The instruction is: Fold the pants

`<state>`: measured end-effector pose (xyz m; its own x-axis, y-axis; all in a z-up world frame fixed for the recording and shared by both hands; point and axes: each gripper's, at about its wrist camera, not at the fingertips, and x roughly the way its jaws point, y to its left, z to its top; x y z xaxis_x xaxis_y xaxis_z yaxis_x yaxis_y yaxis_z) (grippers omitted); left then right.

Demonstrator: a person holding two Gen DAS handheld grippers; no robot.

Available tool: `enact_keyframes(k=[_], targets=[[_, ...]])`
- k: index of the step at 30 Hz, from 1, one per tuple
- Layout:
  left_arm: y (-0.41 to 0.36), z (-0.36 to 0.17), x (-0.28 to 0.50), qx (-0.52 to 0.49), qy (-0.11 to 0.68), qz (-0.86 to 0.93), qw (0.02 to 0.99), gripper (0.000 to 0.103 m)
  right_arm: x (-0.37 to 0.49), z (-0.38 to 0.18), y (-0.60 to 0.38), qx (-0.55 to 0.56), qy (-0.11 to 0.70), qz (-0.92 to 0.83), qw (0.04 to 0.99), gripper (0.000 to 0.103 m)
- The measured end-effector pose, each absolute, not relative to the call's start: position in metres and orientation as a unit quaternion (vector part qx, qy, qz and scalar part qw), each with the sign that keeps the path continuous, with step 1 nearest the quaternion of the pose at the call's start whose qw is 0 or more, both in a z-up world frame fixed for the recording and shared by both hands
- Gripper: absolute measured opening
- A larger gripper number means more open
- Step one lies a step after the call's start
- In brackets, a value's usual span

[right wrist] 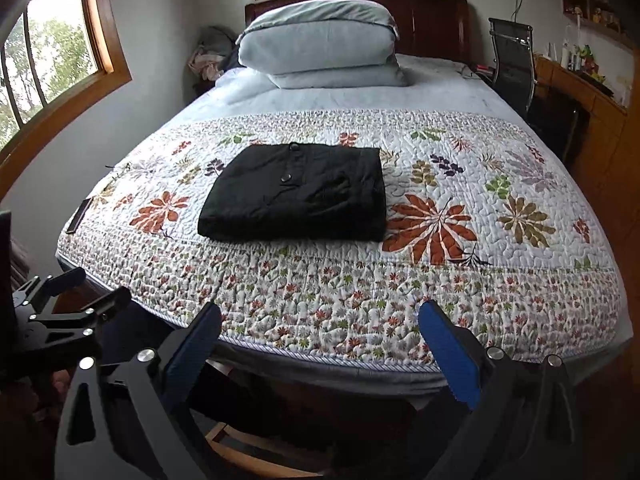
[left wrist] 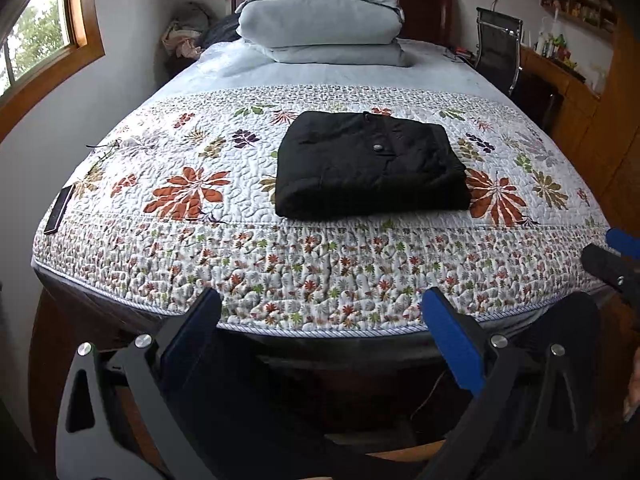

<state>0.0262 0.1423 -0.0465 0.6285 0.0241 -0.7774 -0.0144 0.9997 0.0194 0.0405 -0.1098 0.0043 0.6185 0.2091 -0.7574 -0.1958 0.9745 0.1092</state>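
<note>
Legible text, labels, brands, numbers, signs: none were recorded in either wrist view. The items on the desk shelf (left wrist: 576, 4) were too small and blurred to read (any labels there could not be made out), and the flat dark object (right wrist: 79, 215) at the quilt's edge showed no readable marking.

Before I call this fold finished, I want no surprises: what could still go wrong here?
1. The folded black pants are a thick, puffy stack on a soft floral quilt; the top layers could spring open or slump.
2. Both the left gripper and the right gripper hang open off the foot of the bed; reaching in again might drag the quilt and skew the stack.
3. A dark flat phone-like object lies at the quilt's left edge; tugging the quilt could tip it off.
</note>
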Motion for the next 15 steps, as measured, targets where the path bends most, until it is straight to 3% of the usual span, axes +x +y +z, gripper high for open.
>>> enact_keyframes(k=[15], targets=[[0.1382, -0.0409, 0.0281, -0.006, 0.418, 0.008, 0.909, 0.100, 0.0376, 0.0109, -0.1078, 0.021, 0.409, 0.124, 0.904, 0.099]])
